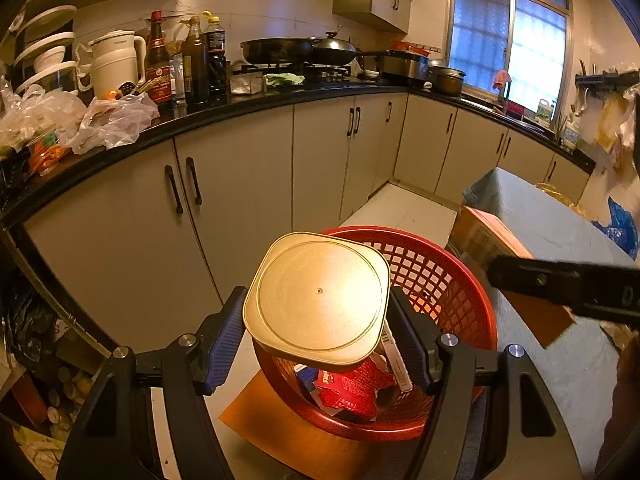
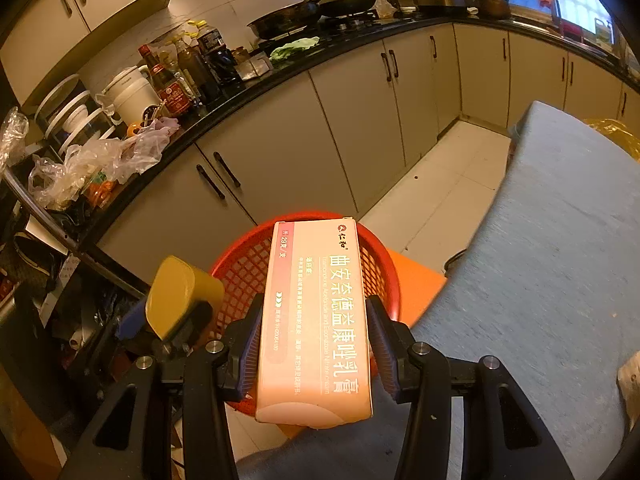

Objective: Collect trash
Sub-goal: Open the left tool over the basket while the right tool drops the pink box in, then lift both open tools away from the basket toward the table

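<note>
I'm seeing warm, dim indoor light; the window (image 1: 508, 40) is blown out bluish-white, brightest spot. Glare on the gold tin (image 1: 318, 298) below it. Heavy fisheye bending, black vignette corners. Table (image 2: 560, 240) smeared with motion blur.

Red basket (image 1: 436, 280) half hidden behind gold tub (image 1: 316, 300); trash inside mostly covered. Right gripper (image 1: 560, 284) blurred, cut off at frame edge.

The tin (image 1: 318, 300) looks like smooth, satin gold metal. The basket (image 1: 440, 280) at two o'clock is glossy red plastic mesh. The box (image 2: 316, 312) is smooth printed cardboard; the cloth (image 2: 560, 260) looks rough.
</note>
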Action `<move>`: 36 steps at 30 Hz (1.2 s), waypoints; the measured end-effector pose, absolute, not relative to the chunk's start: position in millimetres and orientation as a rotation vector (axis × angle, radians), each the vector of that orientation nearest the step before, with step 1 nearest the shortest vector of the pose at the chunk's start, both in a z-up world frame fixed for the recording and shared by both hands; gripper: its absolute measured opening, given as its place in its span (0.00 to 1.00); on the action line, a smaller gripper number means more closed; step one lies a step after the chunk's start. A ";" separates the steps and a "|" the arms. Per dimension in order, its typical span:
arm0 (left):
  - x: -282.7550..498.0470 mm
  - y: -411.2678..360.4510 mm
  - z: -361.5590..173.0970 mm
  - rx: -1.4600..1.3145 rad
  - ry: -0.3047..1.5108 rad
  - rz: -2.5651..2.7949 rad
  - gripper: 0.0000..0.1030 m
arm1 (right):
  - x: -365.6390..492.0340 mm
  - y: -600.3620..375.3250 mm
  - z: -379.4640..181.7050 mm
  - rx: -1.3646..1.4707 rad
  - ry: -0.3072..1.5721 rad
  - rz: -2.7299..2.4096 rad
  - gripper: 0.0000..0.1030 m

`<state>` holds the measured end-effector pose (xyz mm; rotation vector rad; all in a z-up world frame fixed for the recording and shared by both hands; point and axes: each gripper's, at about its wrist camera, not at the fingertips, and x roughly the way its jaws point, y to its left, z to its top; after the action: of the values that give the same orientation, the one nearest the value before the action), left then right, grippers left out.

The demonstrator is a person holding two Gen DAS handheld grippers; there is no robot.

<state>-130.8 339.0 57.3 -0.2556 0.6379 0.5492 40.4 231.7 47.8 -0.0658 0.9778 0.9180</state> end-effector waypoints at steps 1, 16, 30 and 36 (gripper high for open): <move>-129.9 339.4 56.5 -0.254 0.639 0.548 0.66 | 42.0 236.0 47.9 -0.060 0.982 0.919 0.52; -123.4 339.6 58.0 -0.256 0.628 0.515 0.73 | 51.2 228.5 55.7 0.005 0.959 0.892 0.52; -116.3 285.9 74.7 -0.189 0.610 0.432 0.73 | 39.4 133.4 62.0 0.090 0.935 0.805 0.52; -104.2 245.0 76.2 -0.141 0.619 0.364 0.73 | 37.0 73.0 60.5 0.134 0.915 0.746 0.52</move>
<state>-104.2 245.0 76.2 -0.1410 0.6194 0.3639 37.0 73.0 60.5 0.1341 0.9146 0.7459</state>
